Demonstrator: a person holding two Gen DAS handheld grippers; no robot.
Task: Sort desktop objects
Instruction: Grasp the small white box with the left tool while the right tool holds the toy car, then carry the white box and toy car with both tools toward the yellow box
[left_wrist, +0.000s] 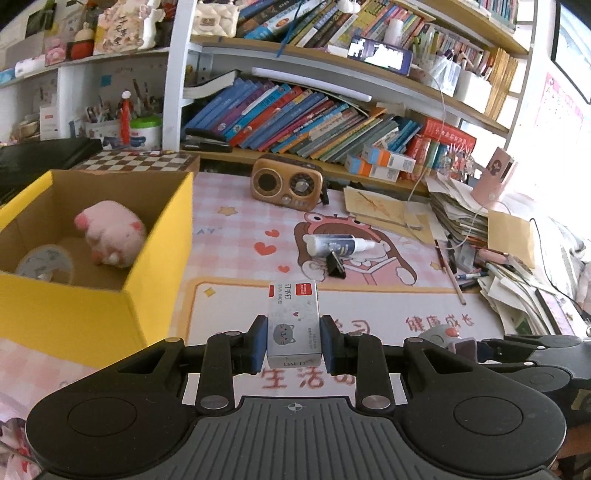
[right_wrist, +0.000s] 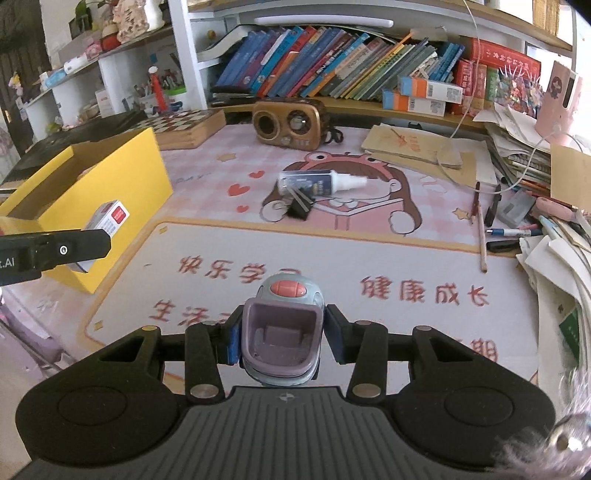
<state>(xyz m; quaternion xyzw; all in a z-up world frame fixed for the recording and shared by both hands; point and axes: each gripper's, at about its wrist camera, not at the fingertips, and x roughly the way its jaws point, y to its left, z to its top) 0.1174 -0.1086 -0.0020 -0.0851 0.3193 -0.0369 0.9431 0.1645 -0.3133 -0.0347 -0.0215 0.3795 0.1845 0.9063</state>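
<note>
Yellow cardboard box (left_wrist: 159, 229) sat at far left of desk, open top, already holding a pink plush (left_wrist: 110, 232) and a tape roll (left_wrist: 44, 264). Just right of it, left gripper (left_wrist: 294, 341) clamped on a staples box (left_wrist: 293, 321), pads tight on both long sides, box lifted off the pink desk mat (left_wrist: 236, 236) and sticking forward out of the jaws. Seen from the right wrist view as well: staples box (right_wrist: 107, 218) held level with the yellow wall, beside it, not yet over the opening.

Mid-desk: spray bottle (right_wrist: 321, 182) lying on its side, black binder clip (right_wrist: 299, 206) touching it, both untouched. Retro radio (right_wrist: 286, 123) behind them against the shelf.

Right of centre: right gripper (right_wrist: 282, 334) clamped on a small grey-purple pencil sharpener (right_wrist: 282, 328), red knob on top, also off the mat. Loose pens and pencil (right_wrist: 480, 236) plus paper stacks at far right.

Step judged as carry-to-box, both hands loaded. Next move called for: staples box over the rim and clear of the near wall, drop into free floor beside the plush, then release. Sharpener to follow once the left gripper is out of the way; opening looked tight for both at once.
</note>
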